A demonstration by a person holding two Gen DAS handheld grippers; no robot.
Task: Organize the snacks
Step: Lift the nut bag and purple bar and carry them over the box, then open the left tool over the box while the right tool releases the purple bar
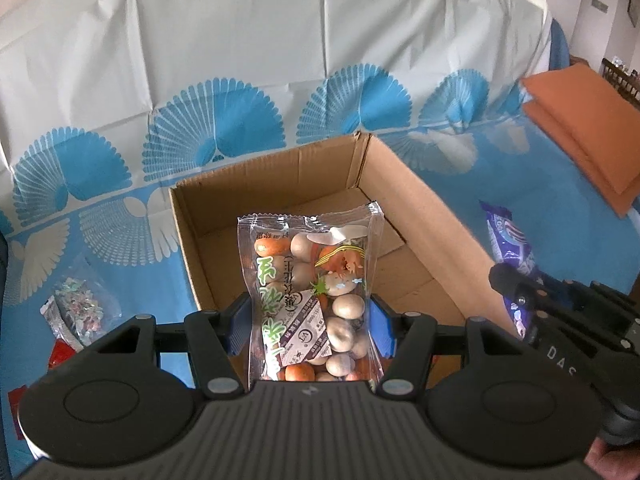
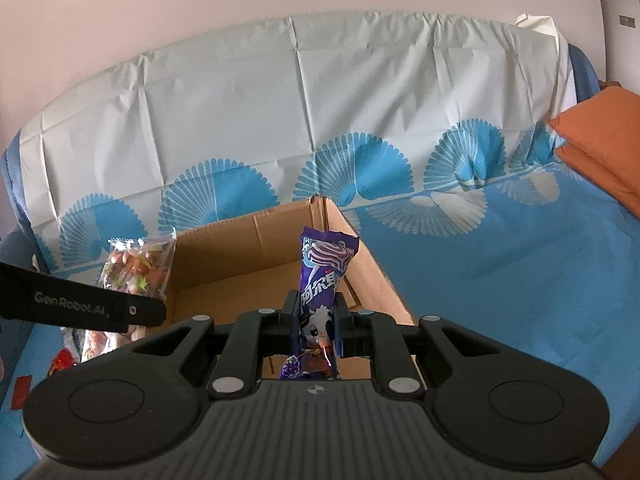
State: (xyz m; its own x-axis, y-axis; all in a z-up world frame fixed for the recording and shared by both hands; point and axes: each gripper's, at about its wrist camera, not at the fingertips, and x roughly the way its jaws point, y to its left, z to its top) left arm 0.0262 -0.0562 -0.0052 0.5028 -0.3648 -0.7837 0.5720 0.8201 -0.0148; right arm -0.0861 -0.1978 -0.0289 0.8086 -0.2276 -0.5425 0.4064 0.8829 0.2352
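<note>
My left gripper is shut on a clear bag of orange and beige coated nuts, held upright over the open cardboard box. The same bag shows at the left of the right wrist view, partly behind the left gripper's black finger. My right gripper is shut on a slim purple candy packet with a cartoon cow, standing upright above the box. In the left wrist view that purple packet appears beyond the box's right wall. The box floor is bare where I can see it.
The box sits on a blue and white fan-patterned cloth. Loose snack packets and red wrappers lie on the cloth left of the box. Orange cushions rest at the far right. A white cloth-covered backrest rises behind.
</note>
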